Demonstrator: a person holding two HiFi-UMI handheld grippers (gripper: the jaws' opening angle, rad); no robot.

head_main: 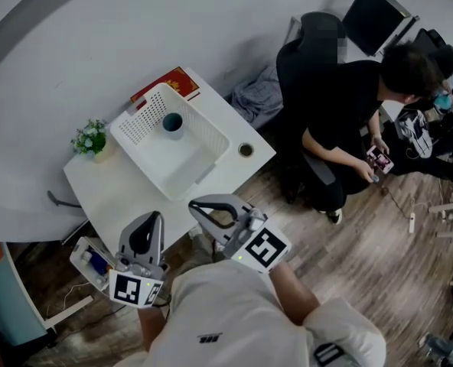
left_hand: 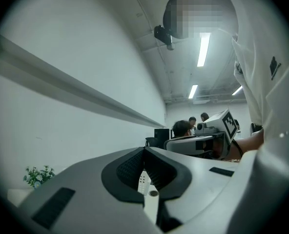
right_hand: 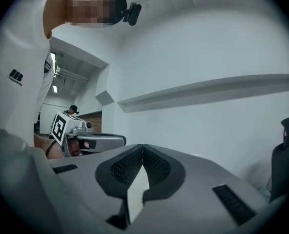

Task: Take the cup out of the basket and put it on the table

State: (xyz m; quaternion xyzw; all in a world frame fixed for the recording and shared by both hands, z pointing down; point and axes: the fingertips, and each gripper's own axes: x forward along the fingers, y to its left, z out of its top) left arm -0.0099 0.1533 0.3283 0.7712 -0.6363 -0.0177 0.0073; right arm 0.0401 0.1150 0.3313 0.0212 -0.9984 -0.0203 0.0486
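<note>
In the white basket [head_main: 203,140] stands a small teal cup [head_main: 172,123], upright.

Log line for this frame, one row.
task: not started | cup: upright in basket on table | left claw: shut, empty | right claw: shut, empty

Head view looks steeply down on the table [head_main: 113,196]; both gripper views face along their jaws toward one wall [left_hand: 61,130].

Person's left grey two-jaw claw [head_main: 153,219] with marker cube, jaws closed tip to tip, held low before the torso, right grey two-jaw claw [head_main: 197,205] just beside it, jaws likewise together, tip angled toward the left one, bare right forearm [head_main: 289,283] bent behind it.
</note>
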